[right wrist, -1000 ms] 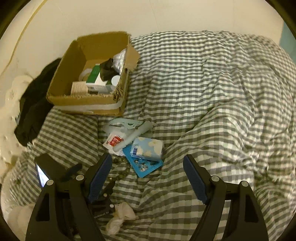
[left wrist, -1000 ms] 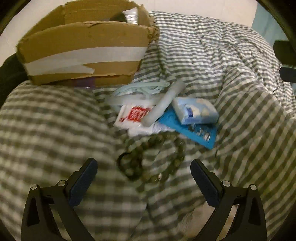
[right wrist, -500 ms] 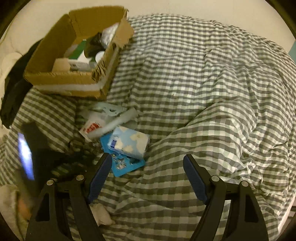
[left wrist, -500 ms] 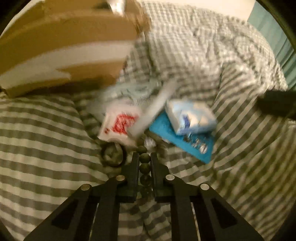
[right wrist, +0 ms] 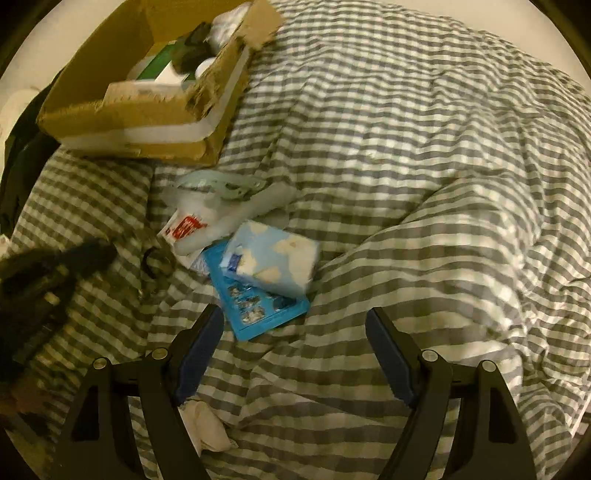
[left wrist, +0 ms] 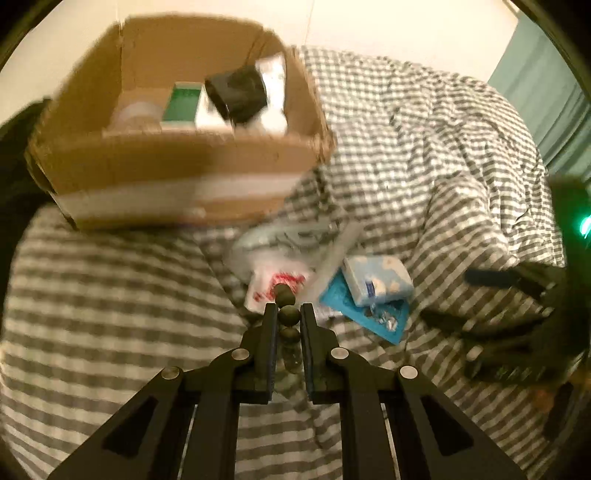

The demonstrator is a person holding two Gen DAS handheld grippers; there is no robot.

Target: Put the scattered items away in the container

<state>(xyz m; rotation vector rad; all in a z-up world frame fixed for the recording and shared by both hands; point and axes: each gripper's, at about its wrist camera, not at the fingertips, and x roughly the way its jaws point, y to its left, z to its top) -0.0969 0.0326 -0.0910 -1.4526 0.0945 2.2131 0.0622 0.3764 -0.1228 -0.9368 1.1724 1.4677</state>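
Bed: a rumpled grey-and-white checked duvet (right wrist: 424,155) fills most of what I see.
Wall: plain cream wall (left wrist: 388,33) behind the bed.
Right edge: a teal curtain (left wrist: 546,85).
Light: dim, warm, yellowish.

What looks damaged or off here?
The cardboard box has a torn, ragged corner flap and sits tilted on the rumpled duvet. Otherwise just clutter; the left gripper holds the bead bracelet.

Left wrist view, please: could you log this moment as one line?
left tool: shut on bead bracelet, lifted | right tool: open, idle | cardboard box: ahead | tissue pack: on duvet
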